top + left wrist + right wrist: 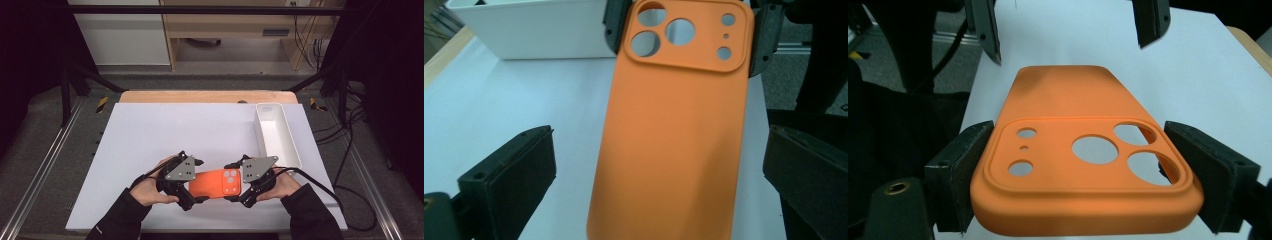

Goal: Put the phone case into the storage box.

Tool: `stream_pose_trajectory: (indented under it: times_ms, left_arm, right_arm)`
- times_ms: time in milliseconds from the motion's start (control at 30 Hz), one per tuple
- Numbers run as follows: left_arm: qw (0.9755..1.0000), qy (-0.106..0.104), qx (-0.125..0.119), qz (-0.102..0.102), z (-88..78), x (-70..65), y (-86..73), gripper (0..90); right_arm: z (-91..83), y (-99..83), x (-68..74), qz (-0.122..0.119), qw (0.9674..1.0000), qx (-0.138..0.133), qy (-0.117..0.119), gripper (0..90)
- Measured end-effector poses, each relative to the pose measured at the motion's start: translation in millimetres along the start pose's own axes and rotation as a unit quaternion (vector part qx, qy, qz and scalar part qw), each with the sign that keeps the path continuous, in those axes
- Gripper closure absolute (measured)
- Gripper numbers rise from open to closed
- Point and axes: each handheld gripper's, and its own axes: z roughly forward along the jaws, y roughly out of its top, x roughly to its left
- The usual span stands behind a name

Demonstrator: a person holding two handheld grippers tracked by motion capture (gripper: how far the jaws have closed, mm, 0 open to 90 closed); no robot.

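An orange phone case [217, 183] lies back side up, low over the white board near its front edge. My right gripper [234, 182] is shut on the end with the camera cut-outs; in the right gripper view both black pads press the orange phone case [1073, 100] at its long sides, around my right gripper [1080, 150]. My left gripper [196, 181] is open at the plain end. In the left gripper view its jaws stand well apart on either side of the phone case [674, 125], and neither one touches it.
A long white tray [260, 125] stands at the board's right back edge, also the white tray [534, 30] in the left gripper view. The white board [175, 130] lies on a wooden table [200, 96]. Cables trail off to the right.
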Motion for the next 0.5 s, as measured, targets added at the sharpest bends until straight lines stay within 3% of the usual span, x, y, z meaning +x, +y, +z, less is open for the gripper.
stream_pose_trajectory:
  times_ms: [500]
  left_arm:
    - [0.9978, 0.017, -0.007, -0.064, -7.8, 5.5, -15.4, 0.0]
  right_arm:
    - [-15.9, 4.7, -4.0, 0.021, 0.9989, 0.043, 0.001, 16.2]
